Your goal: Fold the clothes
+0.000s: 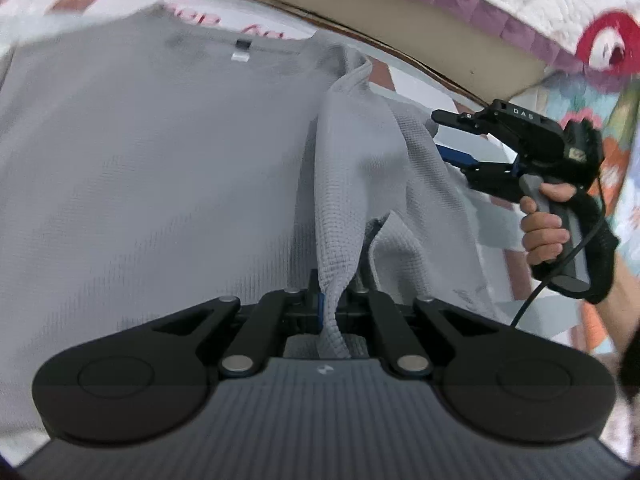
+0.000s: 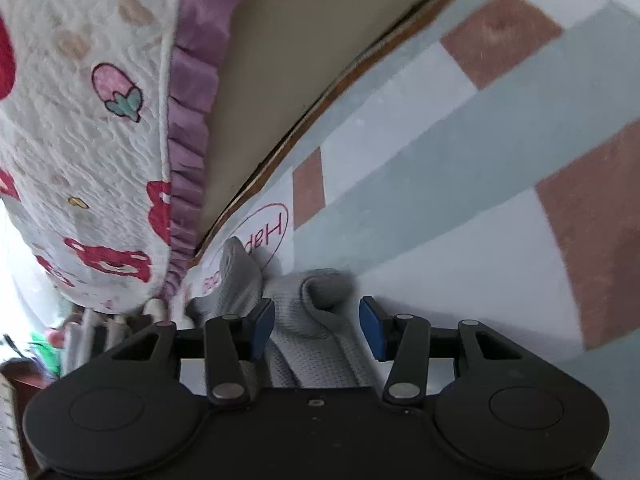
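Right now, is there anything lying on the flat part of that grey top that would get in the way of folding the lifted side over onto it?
Nothing visible does. The left gripper is shut on a lifted fold of the grey top, and the spread body beside it shows only its neck label. The right gripper is open around another bunch of the fabric.

A bed sheet (image 2: 460,152) with pale blue-grey, white and dusty-pink blocks covers the bed; a red oval bearing lettering is printed near its edge. Along that edge runs a beige headboard panel (image 2: 272,80) with a dark wooden trim. A white quilted cover (image 2: 80,128), strawberry-printed and purple-frilled, hangs beside it. Daylight glares at the left.
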Demonstrator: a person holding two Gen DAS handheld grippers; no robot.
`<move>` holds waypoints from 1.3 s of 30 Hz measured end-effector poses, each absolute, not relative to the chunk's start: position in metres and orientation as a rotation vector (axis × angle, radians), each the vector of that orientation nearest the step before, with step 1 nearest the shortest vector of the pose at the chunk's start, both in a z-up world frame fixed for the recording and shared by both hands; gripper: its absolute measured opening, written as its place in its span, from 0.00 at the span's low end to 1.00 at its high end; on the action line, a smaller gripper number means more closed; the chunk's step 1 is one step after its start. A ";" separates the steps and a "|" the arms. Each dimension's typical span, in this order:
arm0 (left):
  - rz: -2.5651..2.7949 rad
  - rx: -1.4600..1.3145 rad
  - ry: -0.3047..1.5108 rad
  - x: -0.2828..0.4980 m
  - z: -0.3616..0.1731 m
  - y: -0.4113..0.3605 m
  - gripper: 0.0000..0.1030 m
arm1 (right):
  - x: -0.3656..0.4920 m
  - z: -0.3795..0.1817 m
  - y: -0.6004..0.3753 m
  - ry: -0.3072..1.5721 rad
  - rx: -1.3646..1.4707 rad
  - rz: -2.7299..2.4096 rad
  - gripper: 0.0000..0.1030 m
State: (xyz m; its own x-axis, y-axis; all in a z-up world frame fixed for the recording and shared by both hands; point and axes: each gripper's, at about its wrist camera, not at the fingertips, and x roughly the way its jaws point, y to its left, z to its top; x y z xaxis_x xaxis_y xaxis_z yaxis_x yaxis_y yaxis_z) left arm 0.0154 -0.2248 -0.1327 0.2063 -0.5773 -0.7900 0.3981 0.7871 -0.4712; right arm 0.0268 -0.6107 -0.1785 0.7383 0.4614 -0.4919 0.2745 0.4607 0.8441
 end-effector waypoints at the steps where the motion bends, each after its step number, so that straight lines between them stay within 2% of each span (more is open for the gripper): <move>1: -0.684 -0.201 1.199 0.015 -0.135 -0.220 0.02 | 0.032 -0.181 -0.612 0.781 1.133 0.142 0.53; 7: -0.673 -0.218 1.234 0.005 -0.144 -0.204 0.02 | 0.070 -0.184 -0.608 0.829 1.151 0.214 0.53; 8: -0.676 -0.221 1.232 0.004 -0.143 -0.204 0.02 | 0.075 -0.184 -0.607 0.825 1.154 0.216 0.47; 9: -0.681 -0.227 1.230 0.003 -0.143 -0.204 0.02 | 0.080 -0.182 -0.605 0.818 1.147 0.219 0.13; 10: -0.687 -0.233 1.222 0.003 -0.142 -0.205 0.02 | 0.082 -0.174 -0.601 0.796 1.093 0.226 0.09; 13: -0.708 -0.249 1.191 0.004 -0.137 -0.209 0.02 | 0.073 -0.137 -0.585 0.659 0.796 0.222 0.08; 16: -0.729 -0.231 1.170 0.001 -0.133 -0.215 0.02 | 0.072 -0.120 -0.561 0.658 0.400 0.160 0.08; 20: -0.735 -0.206 1.160 -0.001 -0.130 -0.219 0.02 | 0.074 -0.129 -0.541 0.748 0.081 0.071 0.11; 22: -0.735 -0.212 1.157 0.000 -0.130 -0.218 0.02 | 0.070 -0.131 -0.536 0.767 0.013 0.034 0.18; 23: -0.734 -0.213 1.157 0.001 -0.130 -0.218 0.02 | 0.065 -0.127 -0.538 0.753 0.008 -0.009 0.27; 24: -0.732 -0.213 1.157 0.003 -0.130 -0.217 0.02 | 0.060 -0.124 -0.541 0.746 0.023 -0.047 0.30; 28: -0.763 -0.218 1.142 0.010 -0.126 -0.224 0.02 | 0.023 -0.105 -0.558 0.711 0.168 -0.047 0.30; 30: -0.823 -0.234 1.142 0.022 -0.114 -0.240 0.02 | -0.009 -0.093 -0.563 0.676 0.259 -0.012 0.36; 33: -0.920 -0.264 1.143 0.041 -0.094 -0.268 0.02 | -0.049 -0.078 -0.563 0.659 0.373 0.007 0.39; 37: -1.067 -0.134 1.096 0.041 -0.063 -0.337 0.02 | -0.112 -0.045 -0.546 0.473 0.419 0.145 0.40; 39: -1.139 -0.062 1.068 0.040 -0.047 -0.372 0.02 | -0.141 -0.037 -0.536 0.395 0.359 0.196 0.57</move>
